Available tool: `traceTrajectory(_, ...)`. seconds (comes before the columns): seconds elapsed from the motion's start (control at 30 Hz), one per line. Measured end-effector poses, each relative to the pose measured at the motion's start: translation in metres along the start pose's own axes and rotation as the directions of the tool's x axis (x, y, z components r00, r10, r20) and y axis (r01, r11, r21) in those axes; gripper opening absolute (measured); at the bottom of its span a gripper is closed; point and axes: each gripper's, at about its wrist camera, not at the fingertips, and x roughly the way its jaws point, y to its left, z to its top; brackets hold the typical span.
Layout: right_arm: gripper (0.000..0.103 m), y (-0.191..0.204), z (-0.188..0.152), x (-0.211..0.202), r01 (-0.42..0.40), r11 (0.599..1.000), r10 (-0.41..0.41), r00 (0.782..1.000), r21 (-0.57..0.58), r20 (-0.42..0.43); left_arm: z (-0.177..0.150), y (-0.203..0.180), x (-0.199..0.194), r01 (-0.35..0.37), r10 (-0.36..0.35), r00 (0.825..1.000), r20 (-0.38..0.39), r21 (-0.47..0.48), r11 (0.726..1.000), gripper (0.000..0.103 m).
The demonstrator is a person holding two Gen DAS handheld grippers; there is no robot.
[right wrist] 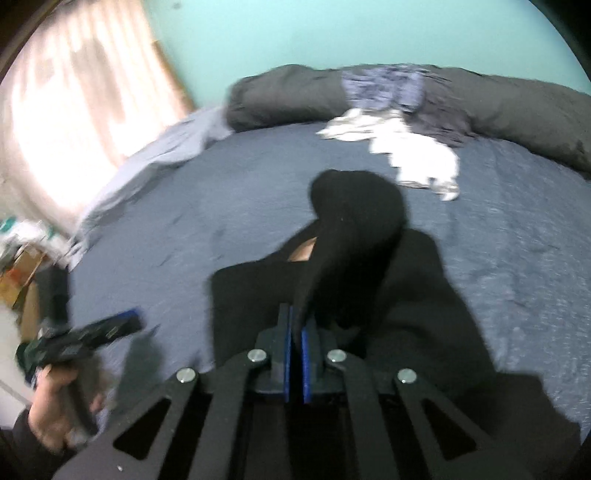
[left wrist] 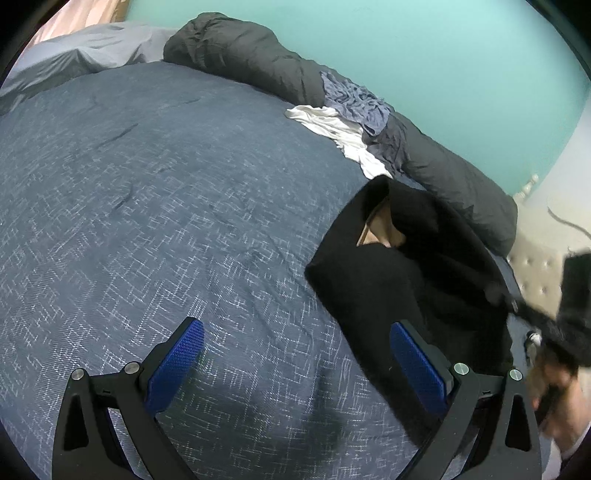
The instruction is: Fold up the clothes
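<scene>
While our left tongs hover open above the bed, our right tongs pinch the black garment lying near the bed's front edge.

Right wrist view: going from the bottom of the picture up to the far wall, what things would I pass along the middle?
Right gripper shut on the black garment → white garment → bluish crumpled garment on the dark grey rolled duvet → turquoise wall.
</scene>
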Motion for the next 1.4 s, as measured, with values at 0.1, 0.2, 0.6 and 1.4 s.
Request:
traceTrajectory(0.1,0.004,0.027,-0.026,-0.008,-0.073,0.997,0.072,0.997,-0.024,-0.022,0.004,0.002,-0.007,0.003,-0.003,1.000,0.016,-0.009,1.000,0.103)
traceTrajectory(0.2,0.004,0.052,-0.058,-0.012,-0.116,0.992,0.112,0.992,-0.053,-0.065,0.008,0.002,-0.017,0.012,-0.012,0.999,0.035,-0.021,1.000,0.103)
traceTrajectory(0.6,0.004,0.124,-0.136,-0.037,-0.219,0.951,0.161,0.953,-0.217,-0.257,0.006,-0.033,-0.065,0.051,-0.052,0.998,0.045,0.018,0.999,0.103)
traceTrajectory(1.4,0.045,0.103,-0.180,-0.117,-0.117,0.991,0.105,0.981,-0.066,-0.165,-0.037,-0.062,-0.094,0.057,-0.046,0.993,-0.110,0.097,0.994,0.103)
